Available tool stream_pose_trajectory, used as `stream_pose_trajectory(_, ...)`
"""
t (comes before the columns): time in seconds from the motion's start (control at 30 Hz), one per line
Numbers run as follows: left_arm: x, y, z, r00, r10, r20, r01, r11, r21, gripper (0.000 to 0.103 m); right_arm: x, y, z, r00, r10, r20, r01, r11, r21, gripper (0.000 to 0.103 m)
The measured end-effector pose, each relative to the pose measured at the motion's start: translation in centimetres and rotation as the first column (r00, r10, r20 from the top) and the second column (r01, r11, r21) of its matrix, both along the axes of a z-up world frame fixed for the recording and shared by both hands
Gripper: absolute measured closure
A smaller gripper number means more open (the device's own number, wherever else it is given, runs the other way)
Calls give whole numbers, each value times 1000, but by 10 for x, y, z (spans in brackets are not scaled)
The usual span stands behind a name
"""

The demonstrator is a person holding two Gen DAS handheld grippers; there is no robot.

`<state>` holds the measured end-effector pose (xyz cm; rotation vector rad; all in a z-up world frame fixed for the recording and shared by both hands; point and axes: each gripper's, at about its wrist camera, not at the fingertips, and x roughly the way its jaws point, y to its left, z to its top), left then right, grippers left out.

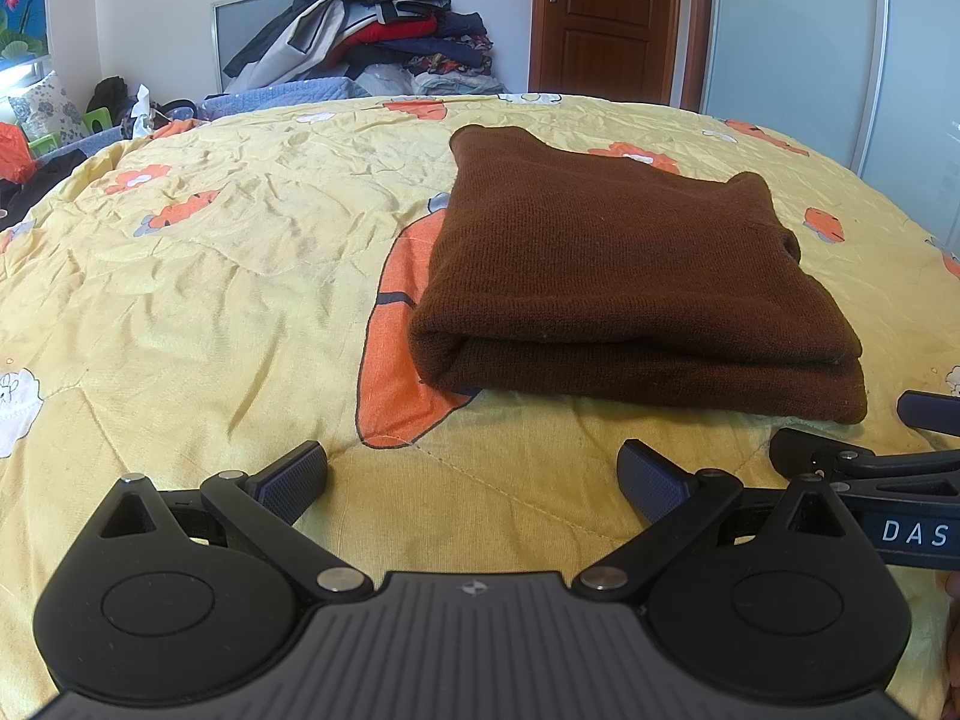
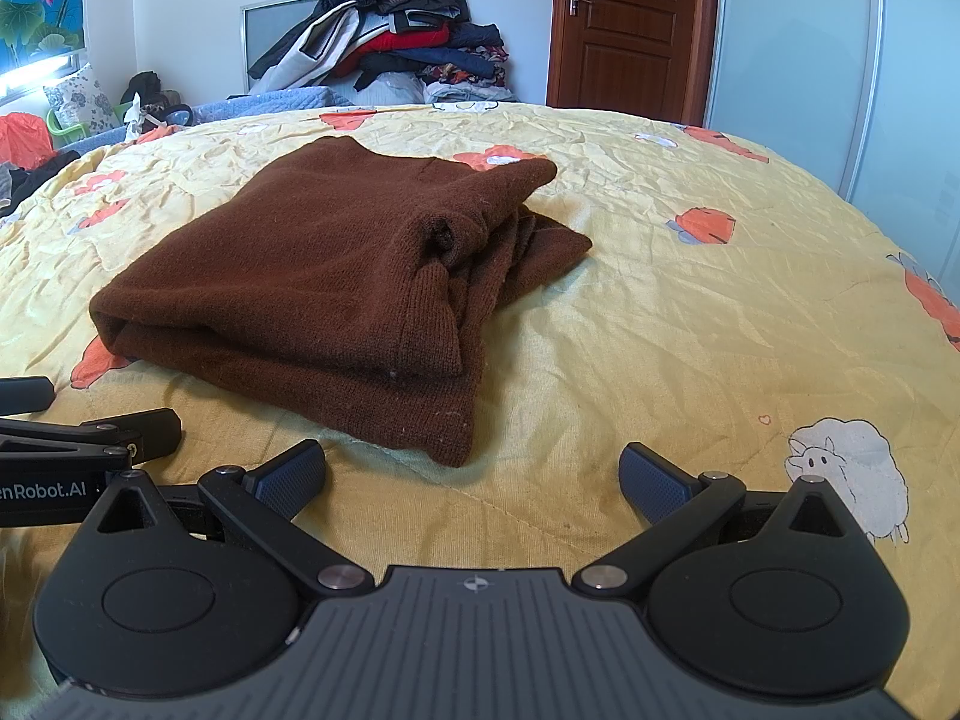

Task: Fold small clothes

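A brown knitted sweater [image 1: 624, 276] lies folded into a thick rectangle on the yellow bedspread [image 1: 210, 276]. In the right wrist view the sweater [image 2: 312, 276] shows its layered right edge with a ribbed cuff on top. My left gripper [image 1: 474, 480] is open and empty, just short of the sweater's near left corner. My right gripper [image 2: 474, 477] is open and empty, just short of the sweater's near right corner. Each gripper shows at the edge of the other's view: the right one [image 1: 870, 450], the left one [image 2: 90, 426].
The bedspread [image 2: 720, 312] has orange and white cartoon prints. A pile of clothes [image 1: 372, 24] stands behind the bed against the wall. A brown door [image 1: 606, 18] and a sliding wardrobe [image 1: 798, 60] are at the back right. Clutter [image 1: 48, 132] lies at the far left.
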<state>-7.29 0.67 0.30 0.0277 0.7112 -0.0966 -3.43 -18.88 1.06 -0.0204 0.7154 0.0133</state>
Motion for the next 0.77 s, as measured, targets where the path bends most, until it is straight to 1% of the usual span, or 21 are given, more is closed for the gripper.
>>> stream_pose_trajectory(0.4,-1,0,0,1000,-3,2,3,1000,-3,0,0,0,0,1000,0,0,0,1000,0,0)
stream_pose_trajectory(0.5,-4,7,2,1000,16,24,-15,1000,-27,0,0,0,0,1000,0,0,0,1000,0,0)
stream_pose_trajectory(0.57,-3,10,2,1000,6,17,-5,999,-42,0,-1,0,0,1000,0,0,0,1000,0,0)
stream_pose_trajectory(0.77,-1,2,1,1000,-12,4,12,1000,4,0,-1,0,0,1000,0,0,0,1000,0,0)
